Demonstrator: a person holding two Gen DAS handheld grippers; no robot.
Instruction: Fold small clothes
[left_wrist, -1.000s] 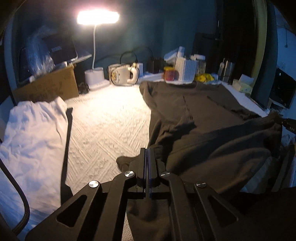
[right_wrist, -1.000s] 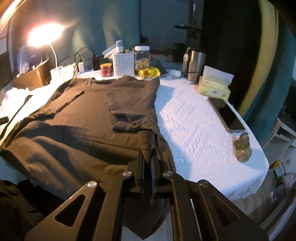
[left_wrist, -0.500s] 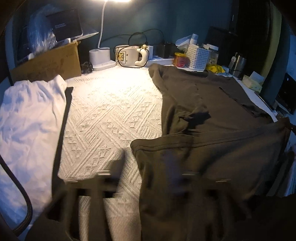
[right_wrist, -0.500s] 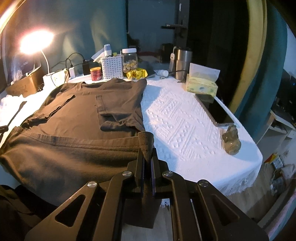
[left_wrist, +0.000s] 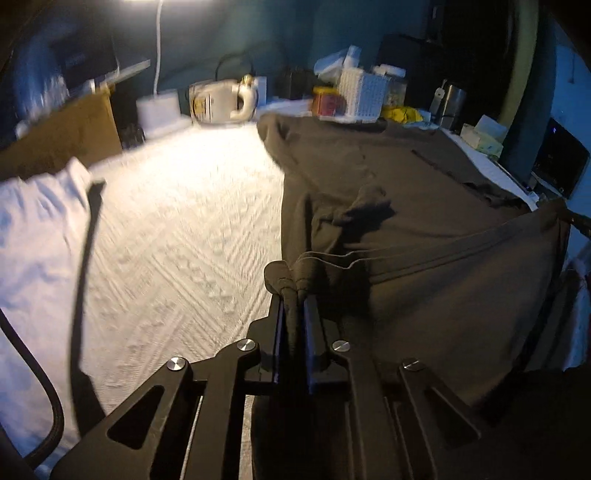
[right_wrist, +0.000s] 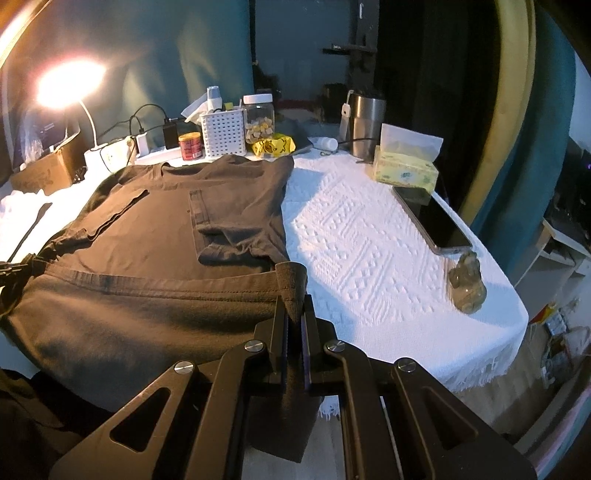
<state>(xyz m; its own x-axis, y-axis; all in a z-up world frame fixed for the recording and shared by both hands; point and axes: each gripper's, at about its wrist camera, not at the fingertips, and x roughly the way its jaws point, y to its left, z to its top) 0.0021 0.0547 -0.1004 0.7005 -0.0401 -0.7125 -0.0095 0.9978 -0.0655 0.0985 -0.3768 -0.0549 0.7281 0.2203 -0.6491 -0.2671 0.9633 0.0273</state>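
Observation:
A dark brown T-shirt (right_wrist: 155, 229) lies on the white textured tablecloth (right_wrist: 362, 243), collar at the far end, both sleeves folded in over the body. My left gripper (left_wrist: 293, 295) is shut on the shirt's (left_wrist: 406, 206) near left hem corner. My right gripper (right_wrist: 294, 306) is shut on the near right hem corner. The hem is stretched taut between them and lifted above the table, and the lower part of the shirt hangs down towards me.
A white garment (left_wrist: 33, 236) lies at the left. At the back stand a lamp (right_wrist: 66, 79), cardboard box (left_wrist: 62, 136), white basket (right_wrist: 223, 133), jar (right_wrist: 259, 118), steel tumbler (right_wrist: 365, 123). A tissue box (right_wrist: 404, 168), phone (right_wrist: 432, 219) and small figurine (right_wrist: 466, 282) sit at the right.
Both grippers have lifted the hem and carried it forward over the shirt. The left wrist view was blurred half a second ago and now shows the gripper shut on bunched fabric.

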